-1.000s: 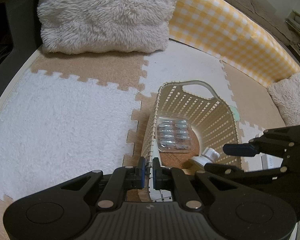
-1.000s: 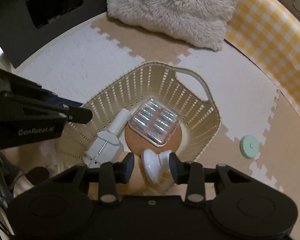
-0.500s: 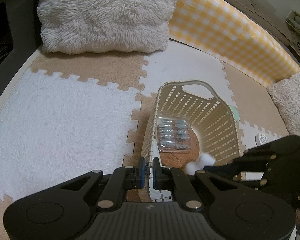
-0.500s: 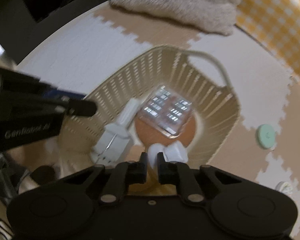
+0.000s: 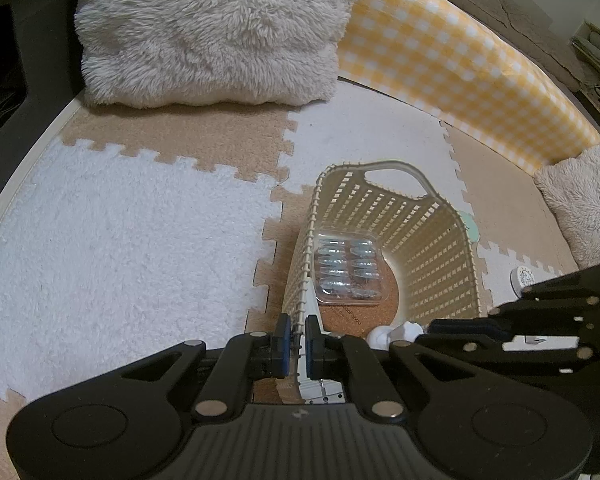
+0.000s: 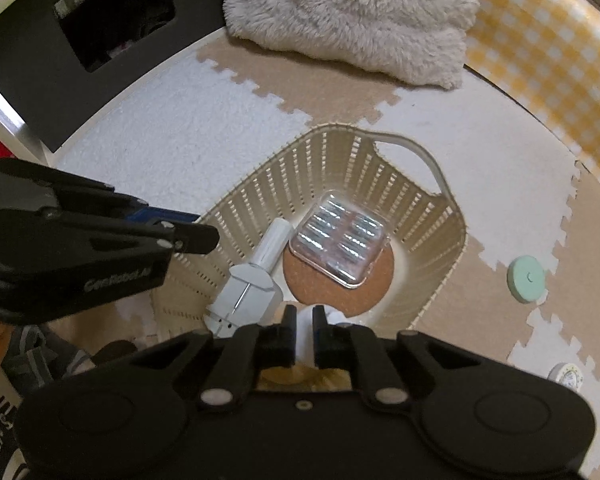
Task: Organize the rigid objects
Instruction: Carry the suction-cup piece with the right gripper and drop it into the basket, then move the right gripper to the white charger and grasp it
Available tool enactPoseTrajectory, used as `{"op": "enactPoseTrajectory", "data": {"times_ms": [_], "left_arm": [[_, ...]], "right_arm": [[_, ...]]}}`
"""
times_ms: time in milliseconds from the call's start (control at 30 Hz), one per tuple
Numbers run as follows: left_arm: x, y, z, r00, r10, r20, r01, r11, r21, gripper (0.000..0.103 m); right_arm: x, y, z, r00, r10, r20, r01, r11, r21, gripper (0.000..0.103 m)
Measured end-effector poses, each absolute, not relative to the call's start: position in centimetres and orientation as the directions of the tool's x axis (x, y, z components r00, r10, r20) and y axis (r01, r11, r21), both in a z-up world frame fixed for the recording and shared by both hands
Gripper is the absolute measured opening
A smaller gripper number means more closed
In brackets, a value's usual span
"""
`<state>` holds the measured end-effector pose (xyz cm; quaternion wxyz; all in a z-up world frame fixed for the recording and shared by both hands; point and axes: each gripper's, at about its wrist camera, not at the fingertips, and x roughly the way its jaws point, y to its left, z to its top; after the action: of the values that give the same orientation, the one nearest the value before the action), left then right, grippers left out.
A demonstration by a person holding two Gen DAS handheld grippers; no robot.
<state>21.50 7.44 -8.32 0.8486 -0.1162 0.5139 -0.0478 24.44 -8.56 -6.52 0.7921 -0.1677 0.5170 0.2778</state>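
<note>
A cream slatted basket (image 6: 428,236) with a loop handle (image 6: 416,156) stands on a floor of interlocking beige and white mats (image 5: 132,240). The left gripper (image 5: 296,340) is clamped on the near-left wall of the basket – its 2 blue-padded fingers (image 5: 285,330) sit either side of the rim, pressed against it. The right gripper (image 6: 302,332) hangs over the near edge of the basket with its jaws drawn almost together; a small white object (image 6: 305,336) shows in the narrow gap between the fingers, so it appears pinched there, though its shape cannot be made out in the right wrist view. In the left wrist view the same white object (image 5: 396,332) shows at the tip of the right gripper, low inside the basket. On the basket floor lie a round cork coaster (image 6: 374,280), a clear plastic case (image 6: 338,242) with 2 rows of silvery pieces resting partly on the coaster, and a white bottle-shaped item (image 6: 252,280) lying tilted against the left wall. Outside the basket, a pale green disc (image 6: 526,278) lies on the mat to the right, well apart from a small white round item (image 6: 566,376) nearer the camera. A fluffy cream cushion (image 5: 216,28) and a yellow checked bolster (image 5: 456,68) border the far side of the mat.
</note>
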Motion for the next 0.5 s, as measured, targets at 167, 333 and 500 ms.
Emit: {"op": "enactPoseTrajectory", "data": {"times_ms": [167, 333, 500], "left_arm": [[21.5, 7.4, -8.3, 0.467, -0.201, -0.861, -0.038, 0.968, -0.247, 0.006], [21.5, 7.4, -8.3, 0.467, -0.200, -0.861, -0.037, 0.969, -0.245, 0.006], [21.5, 7.4, -8.3, 0.467, -0.200, -0.861, -0.037, 0.969, -0.245, 0.006]], "right_arm": [[23.4, -9.4, -5.6, 0.333, 0.297, -0.895, -0.595, 0.802, 0.045, 0.024], [22.4, -10.4, -4.5, 0.362, 0.325, -0.874, -0.577, 0.814, 0.064, 0.033], [21.7, -11.9, -3.2, 0.404, 0.348, -0.846, -0.543, 0.835, 0.084, 0.047]]}}
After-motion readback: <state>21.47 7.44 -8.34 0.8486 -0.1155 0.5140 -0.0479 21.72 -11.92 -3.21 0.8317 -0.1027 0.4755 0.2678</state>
